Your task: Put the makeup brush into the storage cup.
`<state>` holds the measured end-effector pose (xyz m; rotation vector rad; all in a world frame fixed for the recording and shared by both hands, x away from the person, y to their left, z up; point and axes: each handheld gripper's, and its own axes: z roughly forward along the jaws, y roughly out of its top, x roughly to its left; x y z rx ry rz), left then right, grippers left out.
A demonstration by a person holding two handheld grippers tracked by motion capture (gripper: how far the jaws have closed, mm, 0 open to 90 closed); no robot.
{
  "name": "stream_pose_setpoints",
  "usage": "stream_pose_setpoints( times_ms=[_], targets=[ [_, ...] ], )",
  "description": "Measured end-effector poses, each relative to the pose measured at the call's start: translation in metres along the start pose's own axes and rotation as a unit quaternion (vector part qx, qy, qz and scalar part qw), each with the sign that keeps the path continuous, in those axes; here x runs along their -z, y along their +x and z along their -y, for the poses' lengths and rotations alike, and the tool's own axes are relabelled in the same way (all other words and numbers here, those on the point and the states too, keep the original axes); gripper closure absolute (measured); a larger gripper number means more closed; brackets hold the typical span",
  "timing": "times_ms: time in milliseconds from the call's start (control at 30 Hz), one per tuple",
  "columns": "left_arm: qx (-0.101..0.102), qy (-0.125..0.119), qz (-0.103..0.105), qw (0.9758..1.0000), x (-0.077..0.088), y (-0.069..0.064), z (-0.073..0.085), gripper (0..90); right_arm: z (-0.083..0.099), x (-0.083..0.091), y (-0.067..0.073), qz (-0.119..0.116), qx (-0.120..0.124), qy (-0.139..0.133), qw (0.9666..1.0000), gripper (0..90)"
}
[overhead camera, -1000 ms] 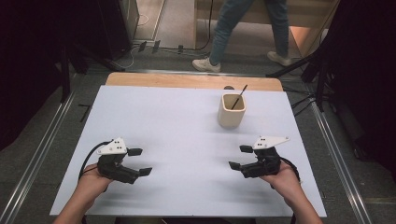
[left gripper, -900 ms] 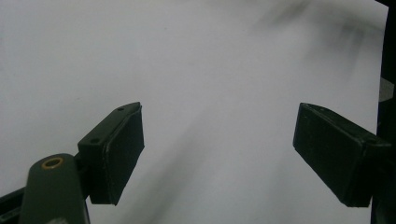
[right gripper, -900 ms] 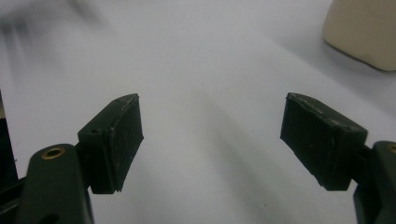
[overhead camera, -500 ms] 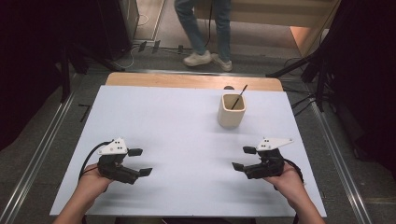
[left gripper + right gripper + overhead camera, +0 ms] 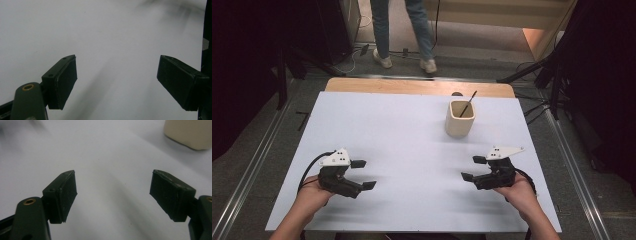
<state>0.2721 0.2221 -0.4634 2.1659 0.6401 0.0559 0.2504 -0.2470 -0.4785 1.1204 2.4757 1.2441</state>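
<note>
While both hands rest low on the white table [image 5: 412,130], the two grippers wait with nothing in them.

The left gripper [image 5: 362,175] sits near the left front of the table, its jaws spread wide and empty; in the left gripper view its black pads [image 5: 62,82] have just bare white table between them. The right gripper [image 5: 473,168] sits near the right front, its jaws spread wide and empty too. A cream cup [image 5: 460,119] stands upright farther back on the right side, well apart from the right gripper, with a thin dark stick [image 5: 469,103] leaning inside it. In the right gripper view the cup's bottom corner [image 5: 187,132] shows at the top right.
</note>
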Motion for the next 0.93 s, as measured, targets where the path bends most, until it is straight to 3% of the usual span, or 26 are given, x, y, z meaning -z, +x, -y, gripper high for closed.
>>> stream_pose_setpoints(
  times_ms=[933],
  targets=[
    [0.003, -0.001, 0.002, 1.0000, -0.0002, 0.0010, 0.0004, 16.7, -0.0011, -0.0050, -0.0012, 0.000, 0.001, 0.009, 1.0000, 22.6]
  ],
)
